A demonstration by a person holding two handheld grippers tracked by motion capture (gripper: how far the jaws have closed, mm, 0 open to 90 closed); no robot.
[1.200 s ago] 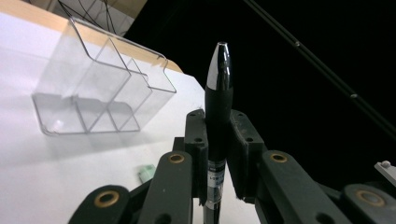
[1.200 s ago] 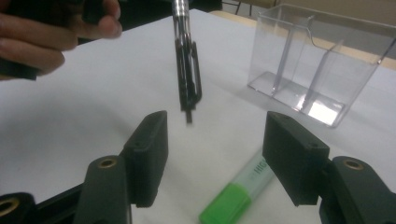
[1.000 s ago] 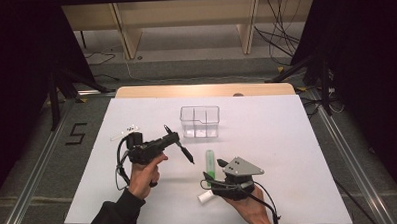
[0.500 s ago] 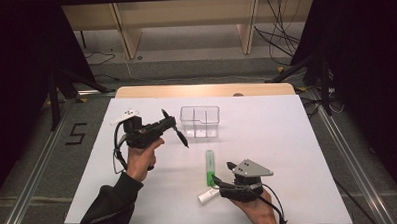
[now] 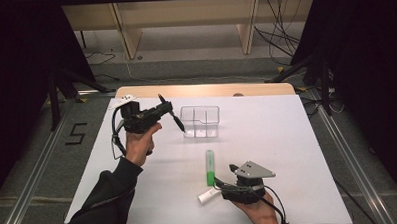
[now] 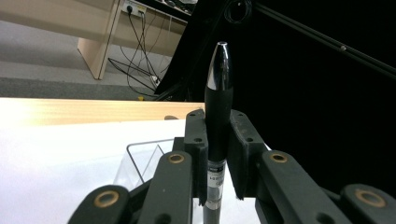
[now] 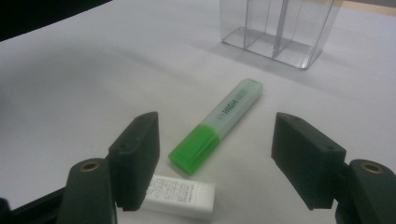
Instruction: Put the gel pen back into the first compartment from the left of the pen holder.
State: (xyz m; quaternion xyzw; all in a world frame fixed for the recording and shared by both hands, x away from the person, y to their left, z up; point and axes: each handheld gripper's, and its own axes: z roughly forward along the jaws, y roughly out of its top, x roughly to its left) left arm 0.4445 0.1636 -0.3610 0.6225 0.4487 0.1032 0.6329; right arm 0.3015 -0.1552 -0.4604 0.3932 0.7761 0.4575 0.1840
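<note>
A black pen (image 6: 218,126) stands clamped between the left gripper's (image 5: 162,111) jaws, above and beside the clear box (image 5: 201,121). The right gripper (image 7: 212,158), whose jaws have just been opening wide, holds nothing; the green highlighter (image 7: 218,125) lies just ahead, with the white eraser (image 7: 180,196) beside its left jaw.

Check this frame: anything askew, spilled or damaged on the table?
Nothing stands out. The clear organizer stands upright and looks intact. The green highlighter and white eraser lie loose on the white table, nothing spilled. The left gripper holds a black pen off the table; the right gripper is open.
</note>
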